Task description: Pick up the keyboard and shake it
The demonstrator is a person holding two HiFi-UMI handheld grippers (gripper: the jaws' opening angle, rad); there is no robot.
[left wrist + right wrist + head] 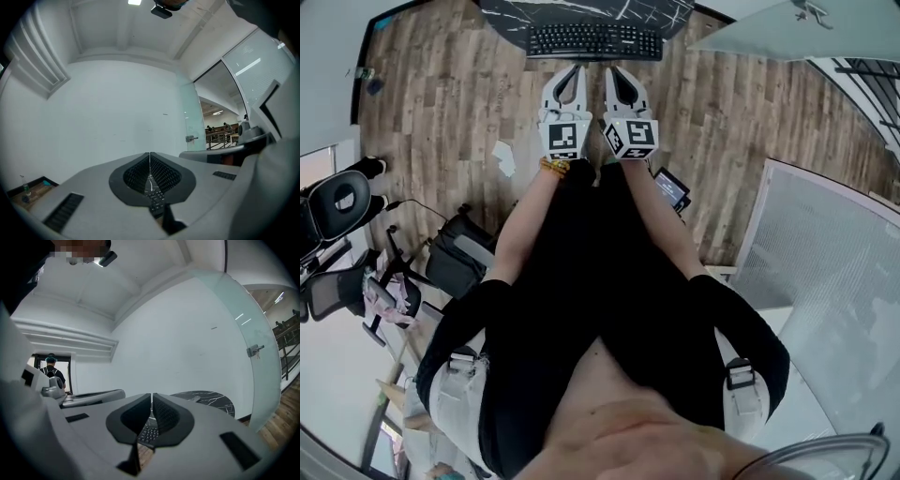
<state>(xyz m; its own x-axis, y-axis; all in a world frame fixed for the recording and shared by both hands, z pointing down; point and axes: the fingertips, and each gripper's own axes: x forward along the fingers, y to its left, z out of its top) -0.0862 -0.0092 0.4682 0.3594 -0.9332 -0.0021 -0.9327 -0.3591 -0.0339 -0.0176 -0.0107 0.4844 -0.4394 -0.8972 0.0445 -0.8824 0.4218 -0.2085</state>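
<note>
Nothing is lifted yet. The black plastic computer keyboard (594,41) lies flat on the dark marble-patterned round table (656,13), untouched, just ahead of both tools. The left gripper (574,69) hangs short of it over the wood floor, jaws pressed together on nothing. The right gripper (612,71) sits beside it, jaws likewise closed and empty. Through each gripper's view the keyboard shows only beyond the tips. By the look of it, the whole job remains: open, reach, clamp, raise, shake.
</note>
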